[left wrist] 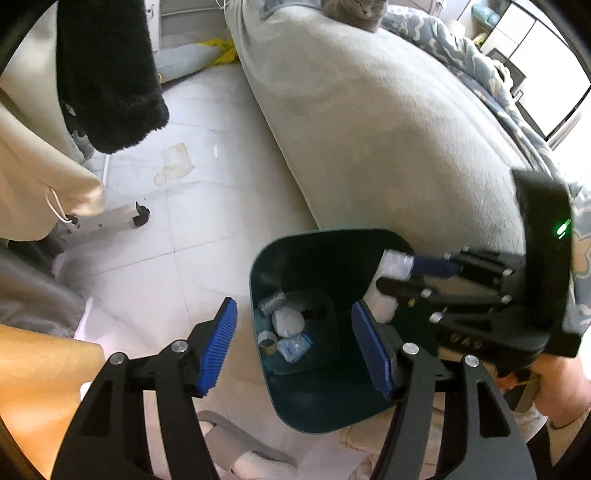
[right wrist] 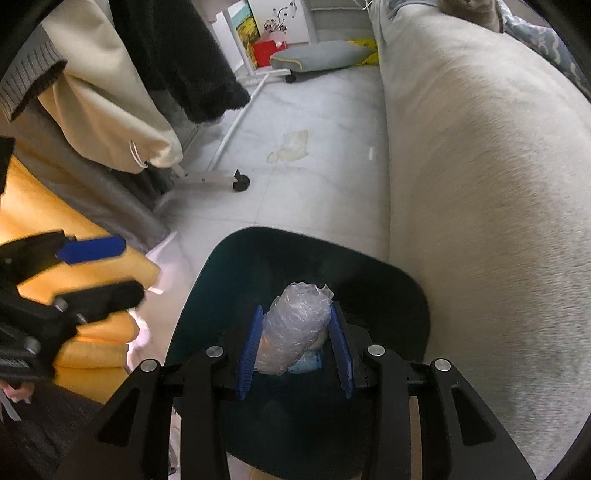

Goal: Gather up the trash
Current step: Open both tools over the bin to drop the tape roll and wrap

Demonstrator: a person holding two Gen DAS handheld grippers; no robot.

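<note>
A dark teal trash bin (left wrist: 266,258) stands on the floor against the sofa; it also shows in the right wrist view (right wrist: 207,280). Inside lie a white wad (left wrist: 287,320), a tape roll (left wrist: 267,341) and a blue wrapper (left wrist: 295,347). My right gripper (right wrist: 295,338) is shut on a roll of clear bubble wrap (right wrist: 291,328) and holds it over the bin's opening. From the left wrist view the right gripper (left wrist: 388,280) holds the roll (left wrist: 391,269) above the bin's right side. My left gripper (left wrist: 291,343) is open and empty, above the bin's left edge.
A grey sofa (left wrist: 369,129) runs along the right with a grey cat (left wrist: 354,11) on top. A clothes rack with hanging garments (right wrist: 110,92) and a caster foot (right wrist: 240,182) stands at left. Yellow cloth (right wrist: 40,206) lies at lower left. A stain (right wrist: 291,146) marks the tile floor.
</note>
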